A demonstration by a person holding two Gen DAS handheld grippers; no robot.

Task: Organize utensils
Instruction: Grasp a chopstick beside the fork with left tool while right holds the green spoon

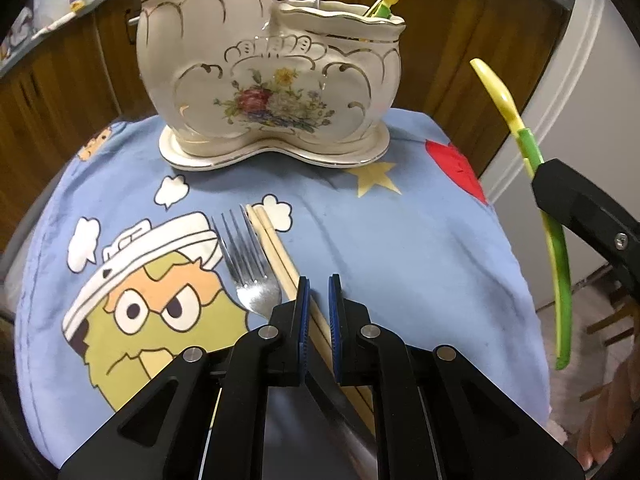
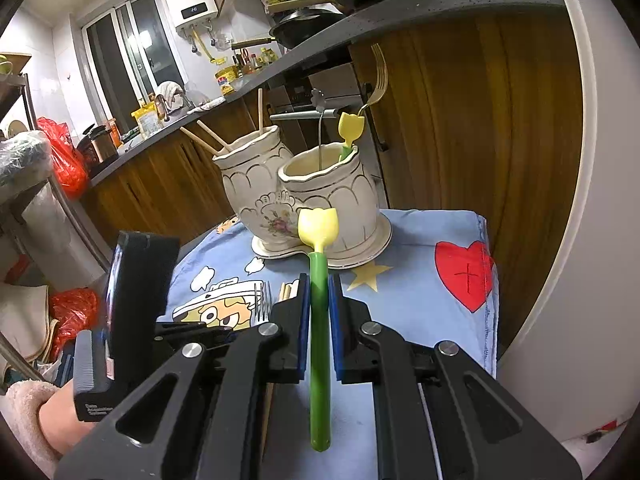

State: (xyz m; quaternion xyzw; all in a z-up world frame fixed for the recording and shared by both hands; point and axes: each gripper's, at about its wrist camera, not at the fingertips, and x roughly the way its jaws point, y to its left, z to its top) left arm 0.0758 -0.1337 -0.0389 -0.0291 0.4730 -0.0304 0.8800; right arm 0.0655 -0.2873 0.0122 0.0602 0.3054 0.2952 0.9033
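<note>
The left gripper [image 1: 319, 312] points steeply down in front of the ceramic utensil holder [image 1: 272, 92], its jaws closed on the silver fork [image 1: 250, 264] handle beside the chopsticks [image 1: 276, 248] on the blue cloth [image 1: 400, 248]. The right gripper [image 2: 319, 312] is tilted gently down toward the holder, jaws gripping the tulip spoon [image 2: 319, 320].
</note>
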